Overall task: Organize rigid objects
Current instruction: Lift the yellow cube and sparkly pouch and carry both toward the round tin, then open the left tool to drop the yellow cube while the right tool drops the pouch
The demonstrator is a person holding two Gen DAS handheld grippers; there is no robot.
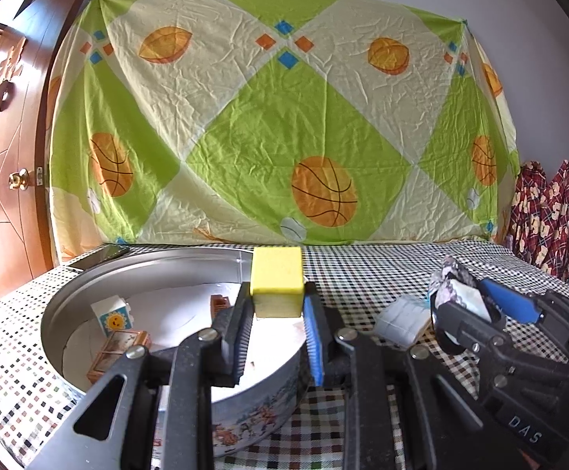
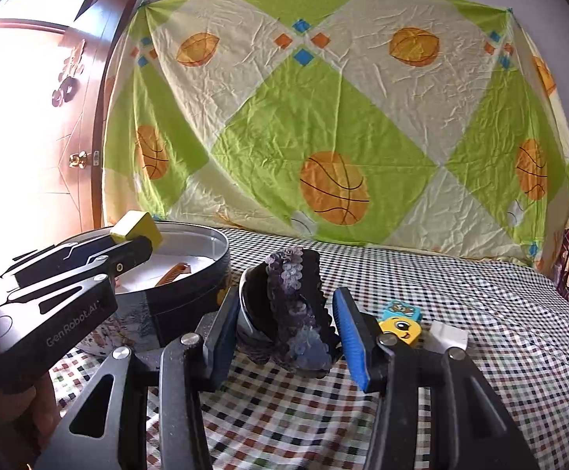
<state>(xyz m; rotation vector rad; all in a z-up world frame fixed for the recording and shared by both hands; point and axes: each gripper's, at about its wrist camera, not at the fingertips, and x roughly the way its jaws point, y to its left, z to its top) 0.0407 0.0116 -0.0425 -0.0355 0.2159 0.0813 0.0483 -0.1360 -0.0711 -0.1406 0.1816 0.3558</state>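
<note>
My left gripper (image 1: 277,309) is shut on a yellow block (image 1: 277,281) and holds it above the right rim of a round metal tin (image 1: 159,264). The tin holds a white sun-print cube (image 1: 113,316), a brown picture block (image 1: 120,346) and a small brick-red piece (image 1: 220,303). My right gripper (image 2: 284,313) has its jaws around a dark sequined hair clip (image 2: 296,305) that rests on the checked tablecloth; whether the pads touch it is unclear. The left gripper (image 2: 127,248) with the yellow block (image 2: 137,227) shows at left in the right wrist view.
A white ribbed piece (image 1: 402,319) lies right of the tin. A yellow cartoon-face tile (image 2: 400,327) and a white piece (image 2: 447,335) lie right of the clip. A brown comb (image 2: 176,272) lies in the tin. A dark phone (image 1: 100,255) lies behind the tin. A sheet hangs behind the table.
</note>
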